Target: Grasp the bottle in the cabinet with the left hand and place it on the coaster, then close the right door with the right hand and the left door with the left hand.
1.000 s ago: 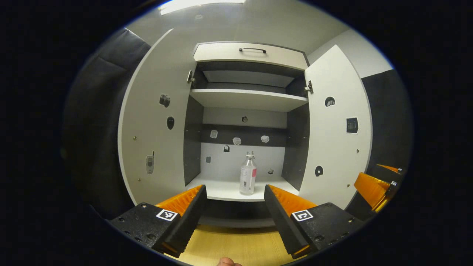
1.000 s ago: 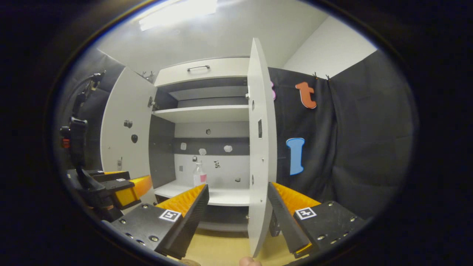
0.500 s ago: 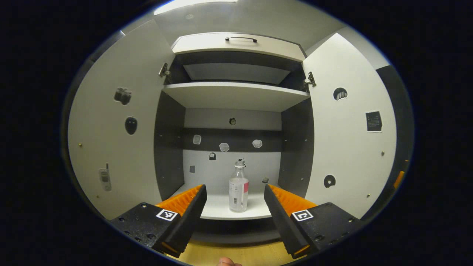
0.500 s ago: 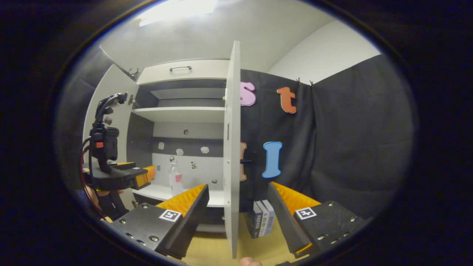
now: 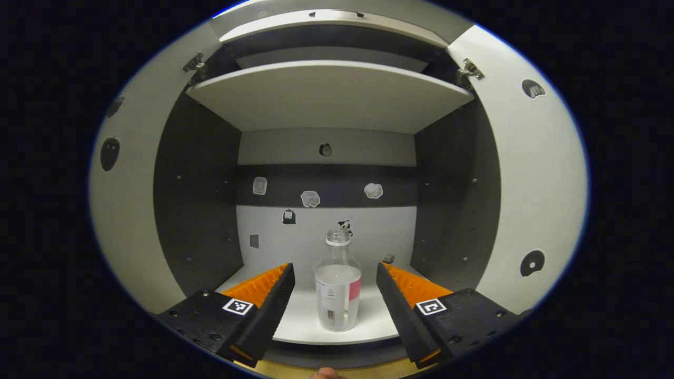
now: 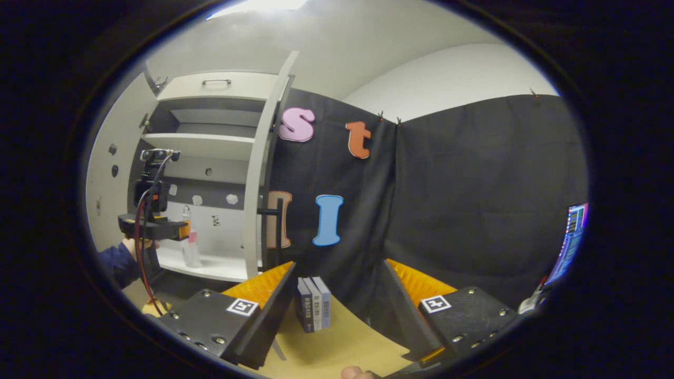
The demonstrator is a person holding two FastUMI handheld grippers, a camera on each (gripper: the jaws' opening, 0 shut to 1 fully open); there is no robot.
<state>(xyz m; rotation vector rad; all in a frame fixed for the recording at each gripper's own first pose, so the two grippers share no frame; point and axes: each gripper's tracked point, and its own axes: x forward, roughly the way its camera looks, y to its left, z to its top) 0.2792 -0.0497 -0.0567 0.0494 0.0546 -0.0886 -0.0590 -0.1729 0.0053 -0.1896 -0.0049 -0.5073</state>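
While the left gripper view looks straight into the open cabinet, the left gripper holds its fingers spread wide, gripping nothing, with the bottle upright between them and untouched. That clear, uncapped bottle stands near the front edge of the lower shelf, about midway along it; small stickers dot the back wall. Over to the right gripper view: the right gripper is wide open too and holds nothing, poised over the wooden worktop. Here we get what the other view misses: upright books between its fingers, the right door seen edge-on, and far left the left gripper reaching into the cabinet beside the bottle, a hand behind it.
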